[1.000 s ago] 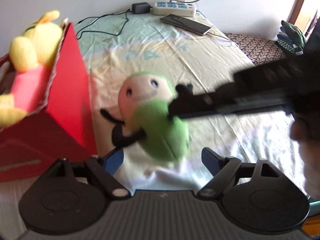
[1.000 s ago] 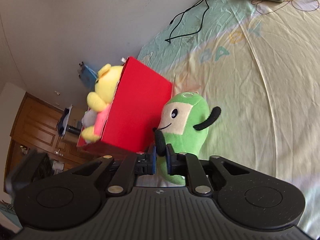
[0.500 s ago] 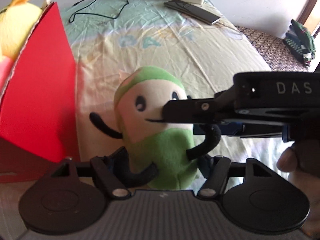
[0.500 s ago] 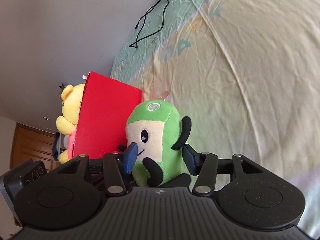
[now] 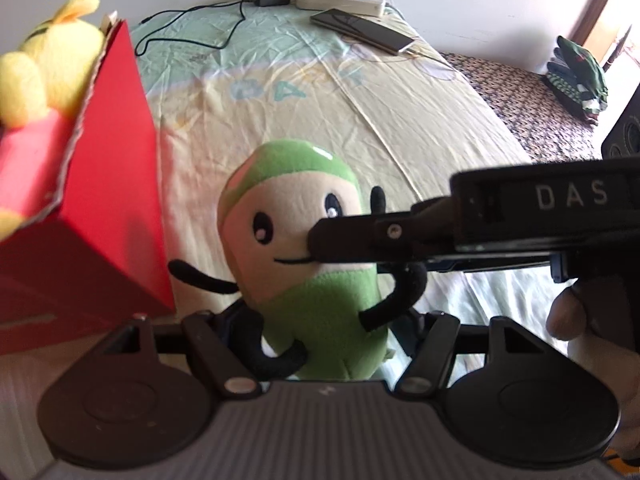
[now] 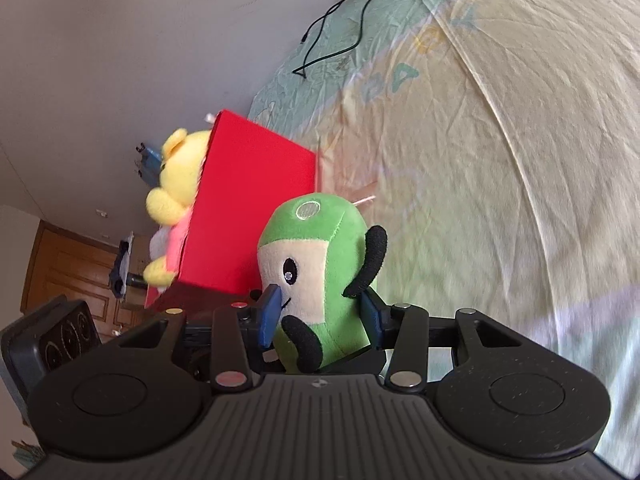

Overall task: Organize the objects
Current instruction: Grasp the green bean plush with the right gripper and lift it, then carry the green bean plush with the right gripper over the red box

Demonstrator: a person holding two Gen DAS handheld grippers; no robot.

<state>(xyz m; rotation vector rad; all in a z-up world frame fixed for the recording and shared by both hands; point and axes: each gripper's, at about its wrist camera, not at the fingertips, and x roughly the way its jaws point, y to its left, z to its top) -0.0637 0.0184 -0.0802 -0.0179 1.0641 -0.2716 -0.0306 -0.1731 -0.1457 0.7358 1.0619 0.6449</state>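
green plush toy (image 6: pixel 320 276) stands upright on bed (image 6: pixel 500 160), beside red box (image 6: pixel 248 200). both grippers, left gripper (image 5: pixel 320 320) and right gripper (image 6: pixel 320 312), spread apart, bracketing toy, nothing clamped.

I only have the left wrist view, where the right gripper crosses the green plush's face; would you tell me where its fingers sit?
Observer: The right gripper straddles the green plush, one blue pad by its face, the other under its raised arm.
Operator: Thank you. Is it squeezing?
Observer: I cannot tell; the plush looks undented between the pads.
Operator: Anything on top of its head?
Observer: A round stitched patch.
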